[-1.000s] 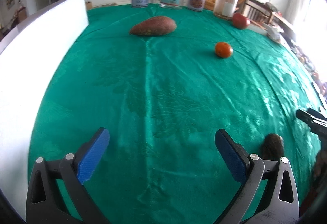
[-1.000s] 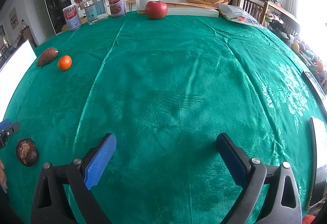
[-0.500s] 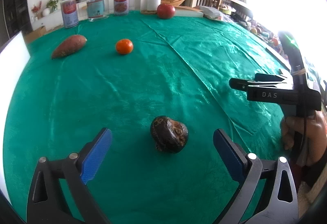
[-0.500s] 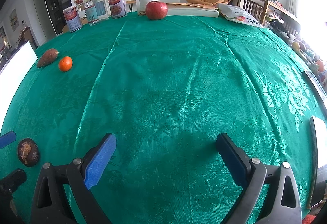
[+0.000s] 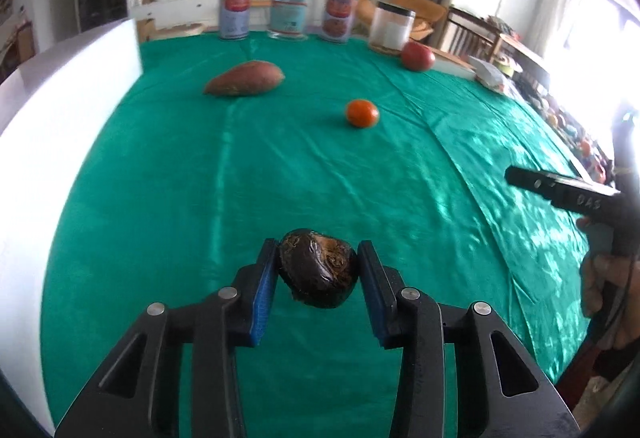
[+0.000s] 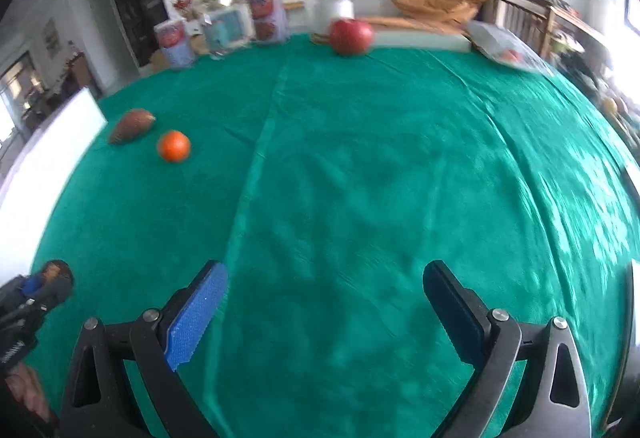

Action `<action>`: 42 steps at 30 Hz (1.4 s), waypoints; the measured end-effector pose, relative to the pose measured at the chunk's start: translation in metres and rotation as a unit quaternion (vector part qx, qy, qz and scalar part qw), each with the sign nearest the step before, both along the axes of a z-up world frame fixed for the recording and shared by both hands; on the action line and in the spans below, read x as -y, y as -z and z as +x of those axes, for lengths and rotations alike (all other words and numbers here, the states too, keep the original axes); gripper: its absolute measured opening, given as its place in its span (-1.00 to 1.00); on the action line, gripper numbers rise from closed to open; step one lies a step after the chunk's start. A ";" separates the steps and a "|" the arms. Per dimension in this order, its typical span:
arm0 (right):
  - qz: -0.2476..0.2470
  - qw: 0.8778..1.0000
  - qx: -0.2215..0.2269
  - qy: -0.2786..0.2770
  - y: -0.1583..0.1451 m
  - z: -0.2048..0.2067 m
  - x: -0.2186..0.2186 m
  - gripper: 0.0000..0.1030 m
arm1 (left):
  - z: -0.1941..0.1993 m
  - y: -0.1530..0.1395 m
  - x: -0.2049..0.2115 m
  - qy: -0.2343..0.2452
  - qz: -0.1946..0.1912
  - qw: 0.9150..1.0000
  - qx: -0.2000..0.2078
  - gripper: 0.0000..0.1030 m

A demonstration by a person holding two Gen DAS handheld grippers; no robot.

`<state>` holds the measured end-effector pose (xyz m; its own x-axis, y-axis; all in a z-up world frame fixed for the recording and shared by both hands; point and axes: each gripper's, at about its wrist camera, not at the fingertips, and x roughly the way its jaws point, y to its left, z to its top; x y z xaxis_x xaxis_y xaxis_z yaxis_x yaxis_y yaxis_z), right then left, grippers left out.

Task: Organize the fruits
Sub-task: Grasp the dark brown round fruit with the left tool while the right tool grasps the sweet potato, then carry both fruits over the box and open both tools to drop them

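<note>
- Holding a dark, wrinkled fruit [image 5: 318, 272], my left hand-held gripper [image 5: 318, 270] has just been closing and now pinches it between both blue pads, directly ahead of the wrist.
- Beside it, my right hand-held gripper [image 6: 320, 302] stands wide open and empty above the green bench [image 6: 360, 178].
- Farther off lie the orange [image 5: 362, 113] and the sweet potato [image 5: 244, 78], its long axis running left to right; my left hand is nearer both.
- At the far edge sits the apple [image 5: 417, 56], beside a clear jar [image 5: 390, 28] whose contents I cannot tell.

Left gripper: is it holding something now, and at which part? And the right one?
The left gripper, whose jaws have just been closing, clamps the dark brown fruit across its two sides. The right gripper is open and holds nothing.
</note>
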<state>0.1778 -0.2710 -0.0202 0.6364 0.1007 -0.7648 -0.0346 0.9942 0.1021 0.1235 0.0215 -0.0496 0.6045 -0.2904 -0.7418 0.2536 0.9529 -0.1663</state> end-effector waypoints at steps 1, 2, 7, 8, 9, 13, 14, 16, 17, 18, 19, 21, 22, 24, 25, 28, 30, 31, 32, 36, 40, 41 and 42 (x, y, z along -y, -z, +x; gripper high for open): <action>0.004 0.999 0.008 -0.041 -0.014 0.018 -0.023 0.91 | 0.005 0.000 -0.016 -0.021 -0.010 1.000 -0.006 -0.21; 0.001 0.996 0.010 -0.083 -0.024 0.037 -0.048 0.91 | 0.008 0.000 -0.026 -0.034 -0.017 0.999 -0.011 -0.21; -0.123 0.953 -0.030 -0.276 -0.018 0.149 -0.177 0.87 | 0.008 0.000 -0.068 -0.071 -0.034 0.997 -0.019 -0.21; -0.149 0.940 -0.040 -0.303 -0.009 0.167 -0.198 0.86 | 0.006 0.000 -0.073 -0.074 -0.037 0.996 -0.021 -0.21; -0.170 0.931 -0.049 -0.318 0.000 0.180 -0.211 0.81 | 0.003 0.001 -0.080 -0.076 -0.043 0.996 -0.025 -0.21; -0.198 0.917 -0.080 -0.337 0.030 0.219 -0.242 0.68 | 0.000 0.008 -0.094 -0.083 -0.057 0.994 -0.035 -0.21; -0.180 0.916 -0.107 -0.341 0.036 0.225 -0.245 0.56 | 0.000 0.010 -0.097 -0.084 -0.060 0.994 -0.037 -0.21; -0.161 0.913 -0.157 -0.342 0.041 0.229 -0.245 0.13 | 0.003 0.011 -0.103 -0.086 -0.069 0.993 -0.039 -0.21; -0.148 0.910 -0.177 -0.345 0.039 0.226 -0.246 0.02 | 0.004 0.010 -0.105 -0.086 -0.073 0.993 -0.037 -0.21; -0.134 0.906 -0.193 -0.352 0.036 0.222 -0.245 0.02 | 0.004 0.010 -0.106 -0.087 -0.076 0.993 -0.035 -0.21; -0.121 0.902 -0.208 -0.359 0.033 0.218 -0.245 0.02 | 0.004 0.010 -0.107 -0.087 -0.079 0.993 -0.034 -0.21; -0.119 0.904 -0.222 -0.345 0.030 0.218 -0.248 0.03 | 0.009 0.013 -0.106 -0.087 -0.087 0.992 -0.037 -0.21; -0.121 0.909 -0.221 -0.333 0.028 0.221 -0.249 0.05 | 0.011 0.014 -0.106 -0.086 -0.090 0.992 -0.039 -0.21; -0.111 0.918 -0.217 -0.313 0.027 0.230 -0.253 0.29 | 0.012 0.014 -0.104 -0.084 -0.088 0.992 -0.040 -0.21; -0.104 0.924 -0.213 -0.300 0.026 0.235 -0.254 0.34 | 0.011 0.014 -0.103 -0.084 -0.086 0.992 -0.040 -0.21; -0.046 0.933 -0.250 -0.257 0.039 0.252 -0.256 0.36 | 0.007 0.012 -0.104 -0.085 -0.083 0.992 -0.037 -0.21; -0.022 0.937 -0.269 -0.221 0.046 0.255 -0.257 0.34 | 0.006 0.011 -0.105 -0.087 -0.082 0.992 -0.036 -0.21; -0.028 0.942 -0.262 -0.208 0.045 0.254 -0.258 0.30 | 0.006 0.011 -0.104 -0.087 -0.081 0.992 -0.035 -0.21; -0.033 0.947 -0.253 -0.196 0.043 0.254 -0.259 0.04 | 0.004 0.010 -0.104 -0.088 -0.080 0.992 -0.035 -0.21; 0.001 0.956 -0.247 -0.159 0.037 0.249 -0.250 -0.19 | 0.002 0.007 -0.100 -0.083 -0.085 0.992 -0.040 -0.21; 0.111 0.950 -0.247 -0.156 0.008 0.227 -0.226 -0.19 | -0.005 -0.019 -0.112 -0.076 -0.152 0.983 -0.069 -0.21; 0.137 0.946 -0.241 -0.168 -0.007 0.218 -0.227 -0.19 | -0.008 -0.032 -0.118 -0.074 -0.174 0.979 -0.071 -0.21; 0.157 0.942 -0.234 -0.184 -0.022 0.209 -0.232 -0.19 | -0.011 -0.048 -0.125 -0.072 -0.189 0.977 -0.066 -0.21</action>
